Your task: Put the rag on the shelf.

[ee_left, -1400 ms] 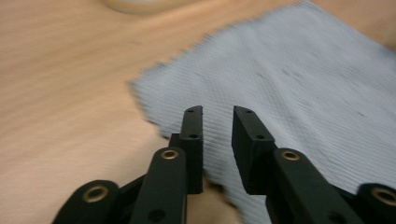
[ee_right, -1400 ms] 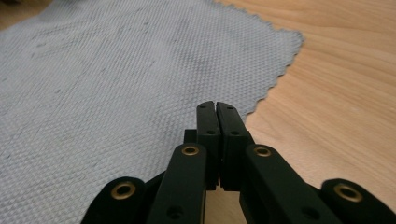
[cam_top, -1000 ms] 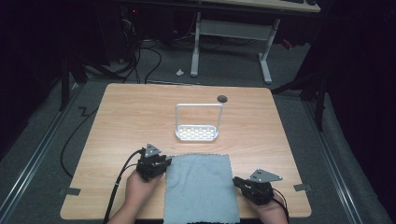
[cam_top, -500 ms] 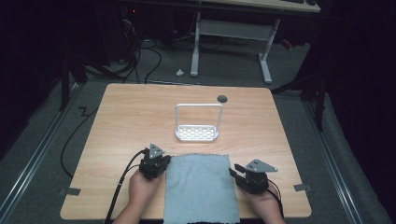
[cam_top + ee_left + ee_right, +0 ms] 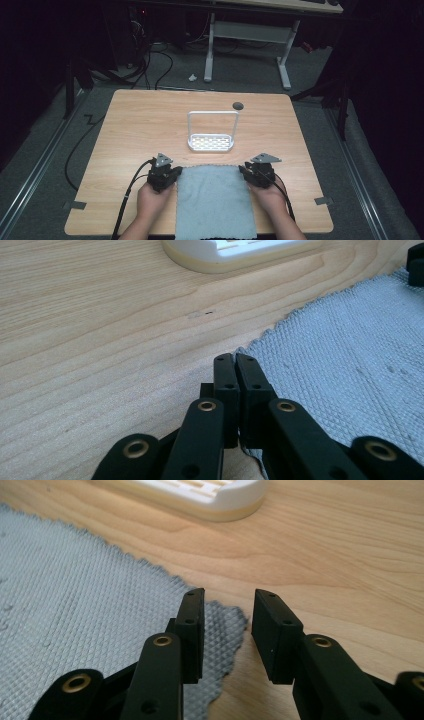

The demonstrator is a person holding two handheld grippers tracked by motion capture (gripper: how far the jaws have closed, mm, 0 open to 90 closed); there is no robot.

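A grey waffle-weave cloth (image 5: 215, 205) lies flat at the table's near edge, between my two hands. My left gripper (image 5: 177, 173) sits at the cloth's far left corner. In the left gripper view its jaws (image 5: 235, 360) stand together, pinching the corner of the cloth (image 5: 350, 355). My right gripper (image 5: 244, 172) is at the far right corner. Its jaws (image 5: 229, 605) have just been opening and stand apart, low over the table. The corner of the cloth (image 5: 75, 595) lies under the left jaw and reaches into the gap, and no pad presses on it.
A white perforated tray with a tall wire handle (image 5: 211, 142) stands mid-table just beyond the cloth, close ahead of both grippers (image 5: 235, 252) (image 5: 200, 492). A dark round grommet (image 5: 238, 105) sits near the table's far edge. Cables trail off the left side.
My right gripper has moved from the near right part of the table forward and inward to the cloth's far right corner. My left hand has stayed at the far left corner.
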